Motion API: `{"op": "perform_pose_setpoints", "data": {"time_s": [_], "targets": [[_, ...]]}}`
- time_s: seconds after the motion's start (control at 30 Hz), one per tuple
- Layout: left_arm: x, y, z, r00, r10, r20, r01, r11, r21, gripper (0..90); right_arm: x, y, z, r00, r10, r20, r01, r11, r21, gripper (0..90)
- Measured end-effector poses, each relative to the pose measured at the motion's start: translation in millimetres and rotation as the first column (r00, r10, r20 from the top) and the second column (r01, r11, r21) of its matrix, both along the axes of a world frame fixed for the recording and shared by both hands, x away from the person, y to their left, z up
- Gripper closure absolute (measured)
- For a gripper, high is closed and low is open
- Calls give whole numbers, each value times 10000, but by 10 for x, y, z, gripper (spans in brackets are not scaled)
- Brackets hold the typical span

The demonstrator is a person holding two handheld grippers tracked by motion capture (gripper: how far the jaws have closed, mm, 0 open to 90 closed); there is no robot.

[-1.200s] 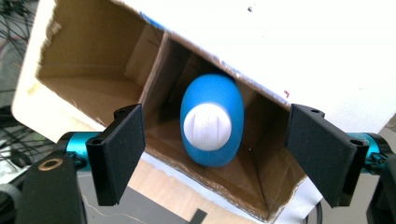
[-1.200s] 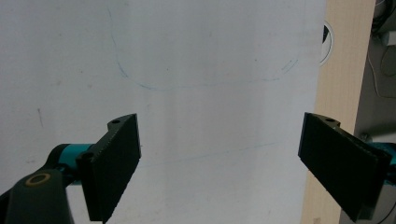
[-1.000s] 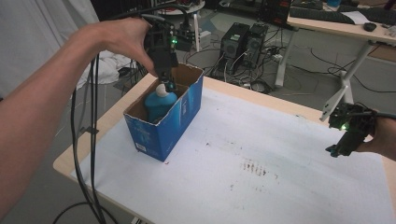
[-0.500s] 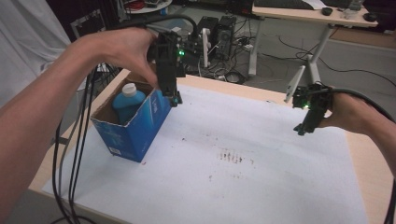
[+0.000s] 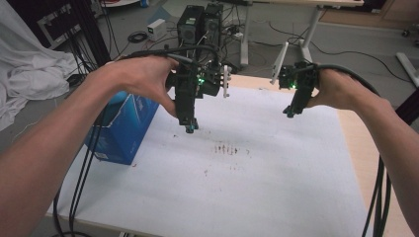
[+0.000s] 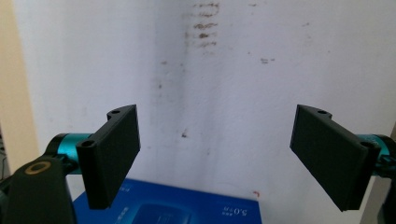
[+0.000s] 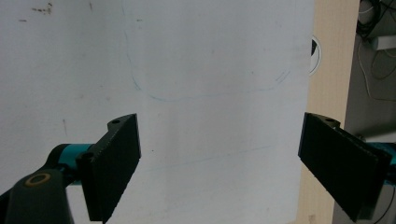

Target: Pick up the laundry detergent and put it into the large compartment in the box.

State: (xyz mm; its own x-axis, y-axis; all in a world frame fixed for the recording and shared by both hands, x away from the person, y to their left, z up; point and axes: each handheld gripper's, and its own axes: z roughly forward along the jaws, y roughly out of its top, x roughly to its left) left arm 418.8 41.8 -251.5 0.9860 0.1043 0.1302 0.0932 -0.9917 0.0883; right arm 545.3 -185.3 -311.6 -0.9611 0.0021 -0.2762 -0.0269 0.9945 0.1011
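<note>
White sheet [image 5: 257,168] covers the table, brown specks mid-sheet | blue box [image 5: 123,128] at left edge, half hidden by the left forearm; print reads "5.0", rest blurred | left gripper [image 5: 189,129] jaws wide apart, empty | right gripper [image 5: 288,113] far right, jaws wide, empty
</note>
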Motion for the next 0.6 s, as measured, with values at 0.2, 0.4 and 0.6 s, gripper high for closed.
{"op": "perform_pose_setpoints", "data": {"time_s": [0.2,0.4,0.6], "targets": [[-64,-128,-202,9991,-399,-153,401,9991,144,160,-68,2,62,9999,10,133,-10,10000,-35,122],[-55,-125,-350,9988,-321,-372,320,9995,-27,160,-142,7,88,9998,-33,188,34,10000,-78,122],[-31,-141,-497,9987,-235,-443,238,9997,80,160,-170,36,79,9998,-74,188,76,9999,-104,122]]}}
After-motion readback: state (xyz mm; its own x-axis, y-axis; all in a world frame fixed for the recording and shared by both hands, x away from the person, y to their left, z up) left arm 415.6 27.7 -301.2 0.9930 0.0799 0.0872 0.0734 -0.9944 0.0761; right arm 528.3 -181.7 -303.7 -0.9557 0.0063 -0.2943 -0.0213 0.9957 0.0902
